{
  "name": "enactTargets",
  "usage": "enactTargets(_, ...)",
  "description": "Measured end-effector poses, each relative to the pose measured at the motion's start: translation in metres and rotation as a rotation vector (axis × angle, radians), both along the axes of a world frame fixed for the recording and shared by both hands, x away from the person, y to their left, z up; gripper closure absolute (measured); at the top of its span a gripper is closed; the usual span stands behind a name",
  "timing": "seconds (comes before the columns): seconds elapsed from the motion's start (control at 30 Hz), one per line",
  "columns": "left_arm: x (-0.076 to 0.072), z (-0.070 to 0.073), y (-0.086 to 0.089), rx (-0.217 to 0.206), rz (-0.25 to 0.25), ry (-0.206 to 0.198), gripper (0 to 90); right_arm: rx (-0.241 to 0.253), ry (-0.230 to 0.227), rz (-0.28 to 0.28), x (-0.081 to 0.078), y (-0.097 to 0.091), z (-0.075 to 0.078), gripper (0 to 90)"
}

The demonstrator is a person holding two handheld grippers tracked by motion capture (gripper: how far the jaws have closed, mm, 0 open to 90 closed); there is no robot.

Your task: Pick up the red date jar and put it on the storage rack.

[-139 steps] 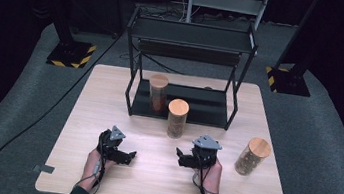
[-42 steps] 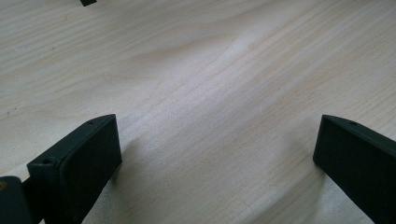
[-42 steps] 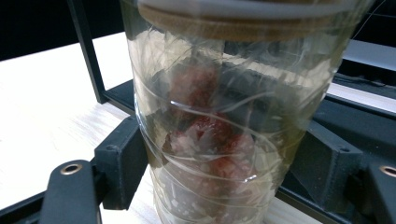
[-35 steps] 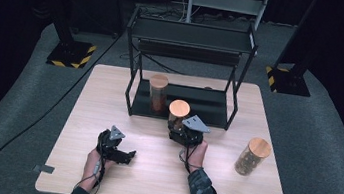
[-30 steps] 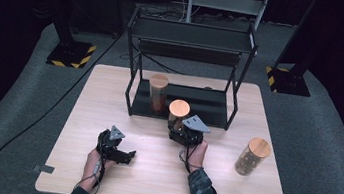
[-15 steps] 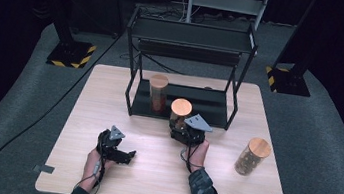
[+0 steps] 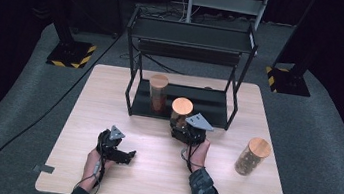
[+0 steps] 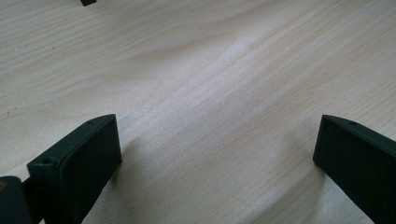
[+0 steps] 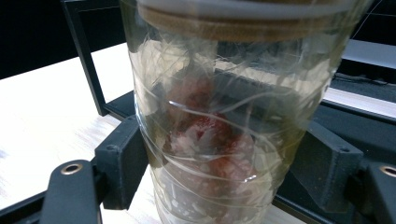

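Note:
A clear glass jar (image 7: 181, 109) with a wooden lid and red and white contents (image 9: 210, 135) stands just in front of the black rack (image 7: 193, 35). My right gripper (image 7: 182, 127) is shut on its lower body, with a black jaw pressed against each side of the glass in the right gripper view (image 9: 224, 172). My left gripper (image 7: 126, 155) rests low over the near left of the wooden table (image 7: 110, 94). Its jaws stand wide apart over bare wood in the left gripper view (image 8: 217, 158), with nothing between them.
A second lidded jar (image 7: 157, 92) stands on the rack's lower shelf, left of the held one. A third jar (image 7: 252, 155) stands on the table at the right. The rack's front posts and shelf edge rise right behind the held jar (image 9: 93, 70).
Since the oldest frame my right gripper has gone forward from the table's front to the middle jar and closed on it. Over the last second nothing has visibly moved.

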State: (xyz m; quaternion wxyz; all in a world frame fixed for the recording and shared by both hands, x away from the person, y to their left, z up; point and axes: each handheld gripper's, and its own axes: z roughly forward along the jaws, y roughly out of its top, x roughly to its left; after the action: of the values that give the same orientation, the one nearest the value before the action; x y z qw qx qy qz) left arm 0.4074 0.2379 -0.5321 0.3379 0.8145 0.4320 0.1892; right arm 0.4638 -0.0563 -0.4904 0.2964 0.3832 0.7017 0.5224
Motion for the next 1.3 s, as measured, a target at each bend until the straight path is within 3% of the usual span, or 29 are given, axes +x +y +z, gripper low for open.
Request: enactTargets(1.3,0.0,0.0,0.0,-0.001,0.001,0.0,0.2,0.009,-0.004,0.0,0.012,0.0,0.02,24.3)
